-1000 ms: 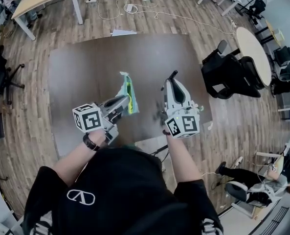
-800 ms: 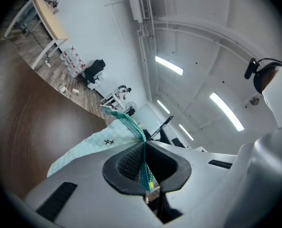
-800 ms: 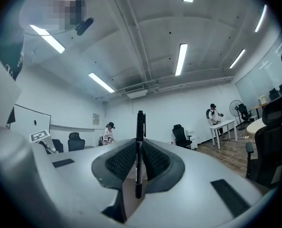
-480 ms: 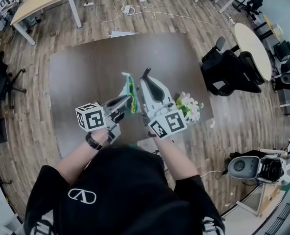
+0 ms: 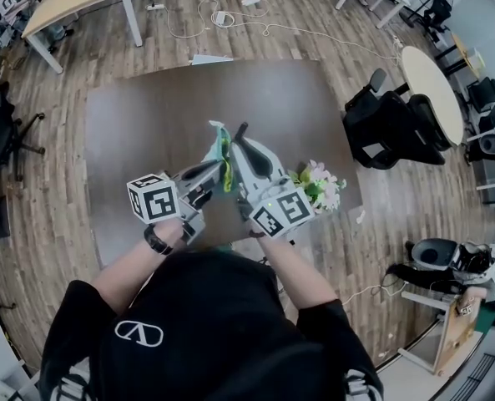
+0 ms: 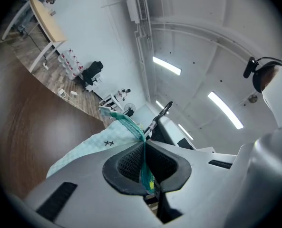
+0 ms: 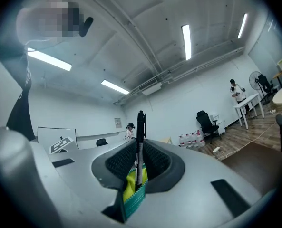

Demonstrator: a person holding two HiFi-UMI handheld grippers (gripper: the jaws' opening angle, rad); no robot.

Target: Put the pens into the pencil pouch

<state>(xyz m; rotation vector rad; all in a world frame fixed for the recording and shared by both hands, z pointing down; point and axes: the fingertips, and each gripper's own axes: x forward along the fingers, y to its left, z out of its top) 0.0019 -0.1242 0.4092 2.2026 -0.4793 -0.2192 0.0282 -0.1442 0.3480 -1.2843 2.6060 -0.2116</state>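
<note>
**Pen held at the mouth of a pencil pouch**

At the centre of the head view, over the brown table (image 5: 138, 132), the mint pencil pouch (image 5: 220, 147) is pinched by its mesh rim in the left gripper (image 5: 216, 169), apparently to steady its mouth. A black pen (image 7: 140, 132) is clamped upright in the right gripper (image 7: 139, 161), just beside that rim, seemingly for insertion.

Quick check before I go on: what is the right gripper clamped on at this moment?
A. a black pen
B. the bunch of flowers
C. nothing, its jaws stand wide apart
A. The right gripper view shows the right gripper with its jaws closed on a black pen that stands up between the pads. In the head view, the flowers lie apart, off to its side.
</note>
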